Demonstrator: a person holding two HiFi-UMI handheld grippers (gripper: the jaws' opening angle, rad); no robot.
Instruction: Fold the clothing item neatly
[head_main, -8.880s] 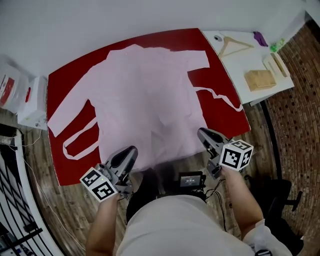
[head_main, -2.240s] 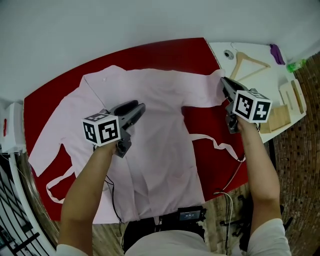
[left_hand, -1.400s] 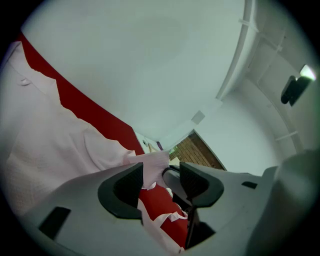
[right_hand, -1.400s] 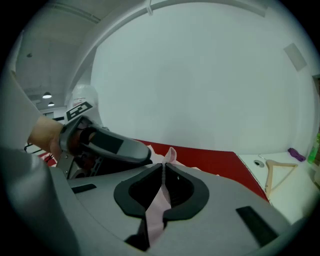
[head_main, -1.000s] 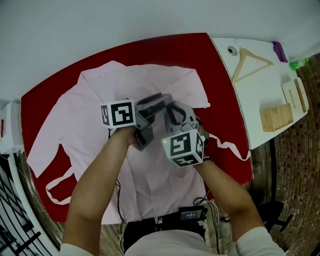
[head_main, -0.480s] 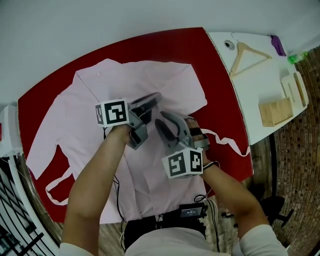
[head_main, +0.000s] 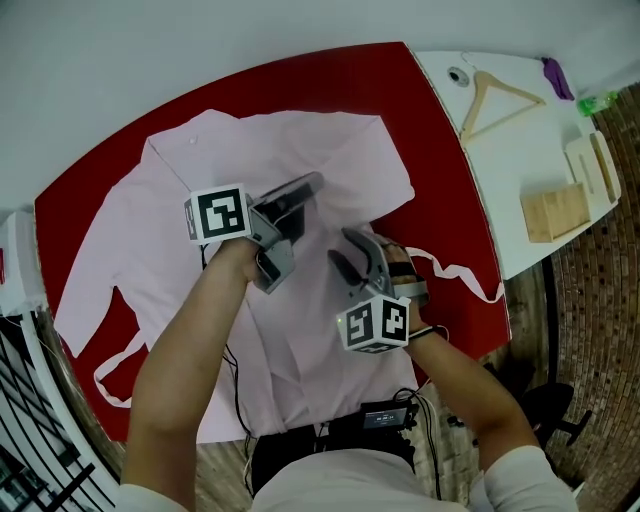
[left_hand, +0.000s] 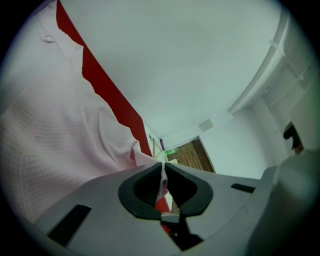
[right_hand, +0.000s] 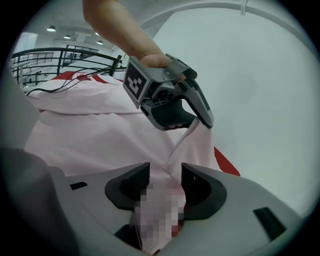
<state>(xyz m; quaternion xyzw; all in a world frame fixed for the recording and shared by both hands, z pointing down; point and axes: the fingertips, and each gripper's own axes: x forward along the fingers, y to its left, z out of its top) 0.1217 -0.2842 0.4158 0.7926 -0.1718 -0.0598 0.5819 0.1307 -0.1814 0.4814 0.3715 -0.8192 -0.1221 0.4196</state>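
Observation:
A pale pink robe (head_main: 300, 150) lies spread on the red table cover (head_main: 330, 80), with its right sleeve folded in toward the middle. My left gripper (head_main: 305, 186) is above the robe's chest and shut on a thin pinch of the pink cloth (left_hand: 60, 130). In the left gripper view the jaws (left_hand: 163, 167) meet on the fabric. My right gripper (head_main: 348, 252) sits just nearer me. Its jaws (right_hand: 165, 175) have just been opening, and a strip of the same cloth (right_hand: 100, 135) runs loosely between them up to the left gripper (right_hand: 207, 122).
A robe tie (head_main: 455, 270) trails over the cover's right edge, and another loops at the left (head_main: 115, 370). A white side table (head_main: 520, 150) at the right holds a wooden hanger (head_main: 495, 100) and a wooden block (head_main: 555, 210). Black cables hang near my body.
The right gripper has drawn back toward me and lower, and its jaws have spread apart. The left gripper has stayed in place holding the pink cloth.

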